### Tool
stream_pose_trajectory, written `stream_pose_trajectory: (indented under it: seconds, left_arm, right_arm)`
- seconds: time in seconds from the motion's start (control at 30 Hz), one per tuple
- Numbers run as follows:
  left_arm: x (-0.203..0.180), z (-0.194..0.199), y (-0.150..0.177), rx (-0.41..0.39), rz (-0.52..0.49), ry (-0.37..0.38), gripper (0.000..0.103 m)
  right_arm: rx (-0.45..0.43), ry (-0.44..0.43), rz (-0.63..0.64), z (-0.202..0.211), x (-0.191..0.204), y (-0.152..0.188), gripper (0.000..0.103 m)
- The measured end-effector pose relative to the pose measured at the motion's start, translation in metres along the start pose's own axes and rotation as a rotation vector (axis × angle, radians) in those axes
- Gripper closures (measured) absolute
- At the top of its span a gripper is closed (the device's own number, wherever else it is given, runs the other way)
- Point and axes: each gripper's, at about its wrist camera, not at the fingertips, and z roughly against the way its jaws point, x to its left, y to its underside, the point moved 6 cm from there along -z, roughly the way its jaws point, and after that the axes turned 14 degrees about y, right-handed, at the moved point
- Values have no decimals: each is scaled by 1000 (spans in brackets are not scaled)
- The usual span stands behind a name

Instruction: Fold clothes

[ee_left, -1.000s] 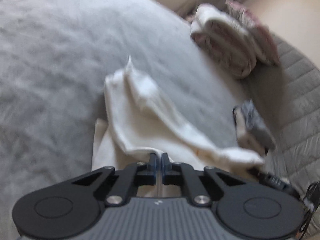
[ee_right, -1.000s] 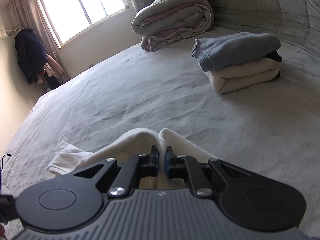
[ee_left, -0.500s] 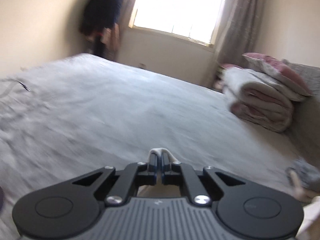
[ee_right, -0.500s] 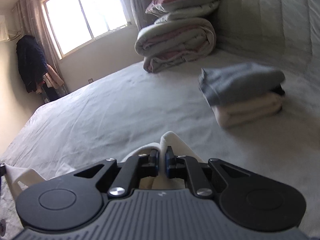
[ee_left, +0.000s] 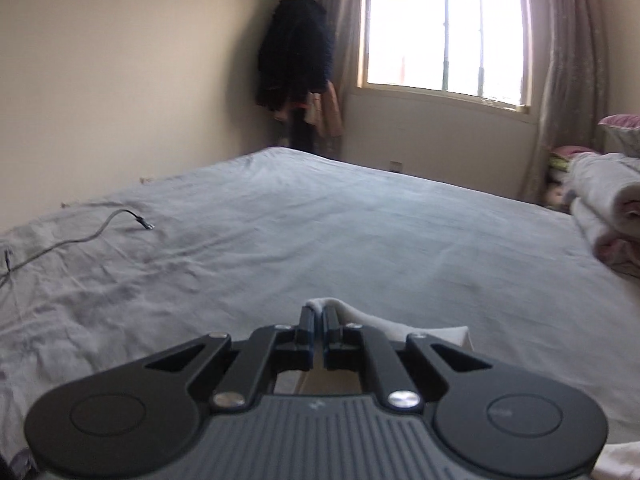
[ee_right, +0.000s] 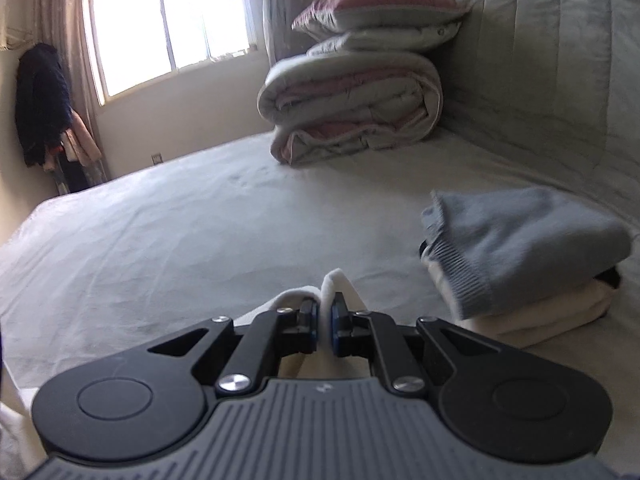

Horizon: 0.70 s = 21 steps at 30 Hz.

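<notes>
Both grippers pinch the same cream-white garment over a grey bed. My left gripper (ee_left: 319, 314) is shut on a fold of the white garment (ee_left: 384, 322), which trails off to the right below the fingers. In the right wrist view my right gripper (ee_right: 325, 305) is shut on another bunched edge of the white garment (ee_right: 334, 280), whose cloth hangs under the tool. Most of the garment is hidden beneath both grippers. A stack of folded clothes (ee_right: 520, 256), grey sweater over cream ones, lies just right of the right gripper.
The grey bed sheet (ee_left: 360, 232) stretches ahead toward a window (ee_left: 444, 28). A cable (ee_left: 80, 236) lies on the bed's left side. A rolled duvet with pillows (ee_right: 352, 108) sits by the padded headboard (ee_right: 552, 60). Dark clothes (ee_left: 296, 52) hang in the corner.
Both grippers lifted and tilted upward, keeping hold of the white garment. The left view swung from the garment spread on the bed to the far wall and window. The folded stack came nearer on the right.
</notes>
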Motion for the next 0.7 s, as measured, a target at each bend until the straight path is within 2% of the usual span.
stream_pose_trajectory:
  seconds: [0.2, 0.43, 0.47, 0.5, 0.53, 0.57, 0.63, 0.7]
  left_arm:
    - [2, -34, 12, 43, 10, -49, 99]
    - [0, -41, 30, 127, 78, 5, 98]
    - [0, -38, 30, 137, 87, 11, 92]
    - [1, -36, 31, 146, 96, 17, 87]
    - [1, -33, 31, 156, 104, 24, 74]
    - [0, -28, 31, 163, 108, 27, 66]
    - [-2, -18, 33, 174, 109, 34, 64]
    - [-6, -6, 34, 187, 109, 48, 61]
  right_arm:
    - [47, 5, 21, -39, 21, 21, 93]
    - [83, -38, 13, -39, 26, 27, 88]
    - [92, -47, 9, -36, 24, 26, 87]
    - [101, -54, 6, -33, 23, 25, 85]
    - [99, -51, 10, -28, 21, 23, 72]
    - [98, -48, 15, -23, 19, 22, 57]
    - [90, -51, 19, -10, 15, 21, 49]
    - [104, -73, 12, 0, 12, 21, 49]
